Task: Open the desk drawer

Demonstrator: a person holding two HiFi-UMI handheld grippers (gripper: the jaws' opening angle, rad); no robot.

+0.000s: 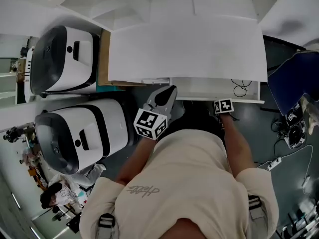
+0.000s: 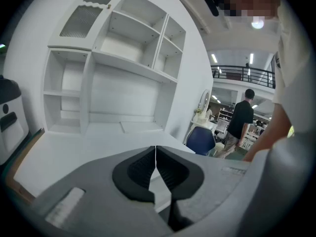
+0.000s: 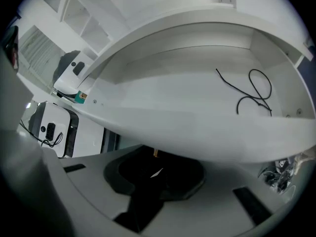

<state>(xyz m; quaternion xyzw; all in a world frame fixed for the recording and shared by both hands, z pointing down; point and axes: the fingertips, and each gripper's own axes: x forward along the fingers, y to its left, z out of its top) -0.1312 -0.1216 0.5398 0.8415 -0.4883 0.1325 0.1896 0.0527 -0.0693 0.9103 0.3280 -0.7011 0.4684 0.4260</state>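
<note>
A white desk [image 1: 189, 49] with a smooth, matt top is seen from above, and a white shelf unit [image 2: 123, 58] of open, square-edged compartments is set on its far side. No contents can be made out in those compartments. The drawer [image 1: 209, 88] is found under the front edge of the desk, towards its right end, and it is pulled part of the way out. It is a shallow white tray with straight walls [image 3: 187, 98]. Only one thing is held in it: a thin black cable [image 1: 241, 87], which is lain in loose loops [image 3: 254, 95] near the drawer's right wall.

The left hand-held gripper [image 1: 171, 89] is made of grey plastic and is carried just in front of the drawer's left end, apart from it and pointed at the desk. Its jaws are clenched on nothing [image 2: 156, 169], and their black ribbed pads [image 2: 140, 169] are pressed together along a thin line.

The right hand-held gripper [image 1: 224, 103] is placed against the drawer's front, right of its middle. Its dark jaws are closed below the front panel [image 3: 155, 172] on a small brass knob [image 3: 154, 153], of which only a short stem is shown above them.
</note>
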